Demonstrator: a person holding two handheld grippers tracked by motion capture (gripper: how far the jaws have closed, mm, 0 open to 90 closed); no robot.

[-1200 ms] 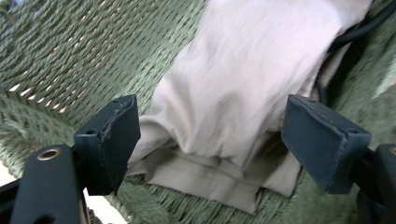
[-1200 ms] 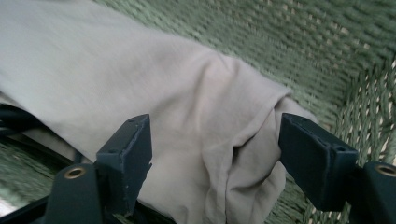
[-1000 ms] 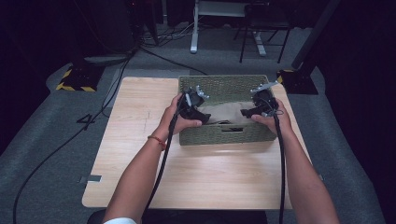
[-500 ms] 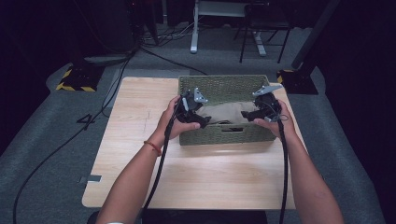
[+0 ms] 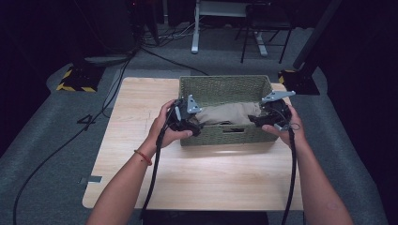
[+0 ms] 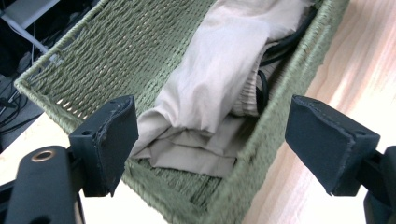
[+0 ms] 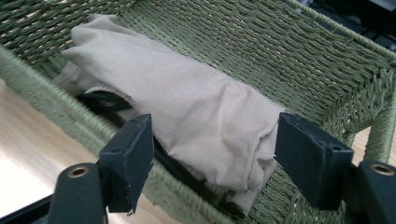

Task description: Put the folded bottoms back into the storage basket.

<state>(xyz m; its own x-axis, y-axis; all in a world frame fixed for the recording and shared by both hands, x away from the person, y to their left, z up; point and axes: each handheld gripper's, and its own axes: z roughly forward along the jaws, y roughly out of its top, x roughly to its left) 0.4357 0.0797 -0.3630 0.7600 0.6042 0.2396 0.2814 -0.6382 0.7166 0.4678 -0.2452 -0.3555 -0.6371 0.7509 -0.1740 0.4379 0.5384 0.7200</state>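
Here the left gripper [image 6: 212,144] and right gripper [image 7: 215,158] both stand spread wide, apparently gripping nothing; the folded beige cloth [image 7: 187,112] lies between each pair of jaws, inside the green woven basket [image 5: 220,86].

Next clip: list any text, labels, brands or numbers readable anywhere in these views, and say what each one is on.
"4": a dark numeral marked on the grey floor, left of the wooden table, at.
No writing shows on the green woven basket, the beige cloth inside it, or the table.
The yellow-and-black striped floor plate bears a hazard pattern, no words.
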